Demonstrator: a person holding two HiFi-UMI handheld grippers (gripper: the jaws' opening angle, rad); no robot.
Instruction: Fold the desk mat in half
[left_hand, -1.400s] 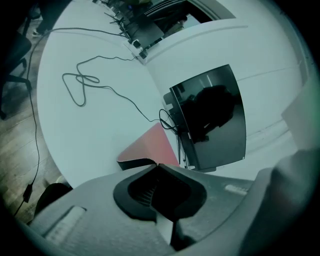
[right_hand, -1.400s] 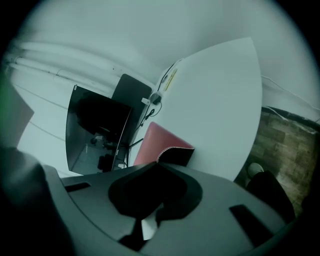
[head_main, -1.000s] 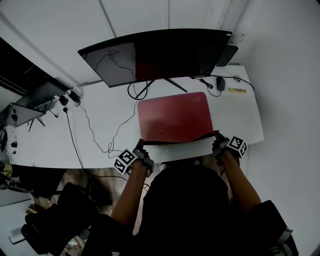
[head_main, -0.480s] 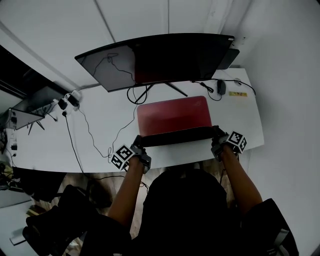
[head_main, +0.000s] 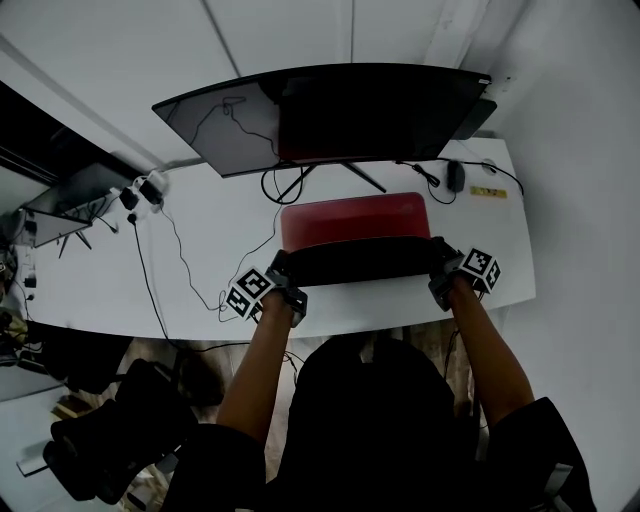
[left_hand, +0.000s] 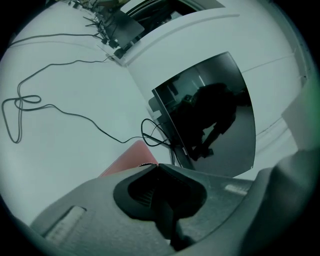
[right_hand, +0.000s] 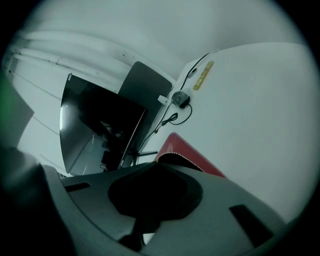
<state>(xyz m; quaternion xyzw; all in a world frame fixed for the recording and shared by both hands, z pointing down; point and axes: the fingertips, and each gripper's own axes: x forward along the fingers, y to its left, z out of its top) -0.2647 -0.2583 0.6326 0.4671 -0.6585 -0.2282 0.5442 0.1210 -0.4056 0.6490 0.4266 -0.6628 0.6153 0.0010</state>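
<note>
Head view shows the red desk mat (head_main: 352, 218) lying on the white desk (head_main: 190, 270) in front of the curved monitor (head_main: 330, 110). Its near edge is raised off the desk and turned over toward the monitor, so a dark band of underside (head_main: 360, 262) faces up across the mat's width. The left gripper (head_main: 281, 270) is clenched on the left corner of that raised edge and the right gripper (head_main: 438, 258) on the right corner, one at each end of the dark band. Both gripper views show the jaws pressed together at their tips with the mat's thin stitched edge pinched there, and the red surface runs beyond the tips toward the monitor. A mouse (head_main: 455, 177) sits at the desk's far right, apart from the mat.
</note>
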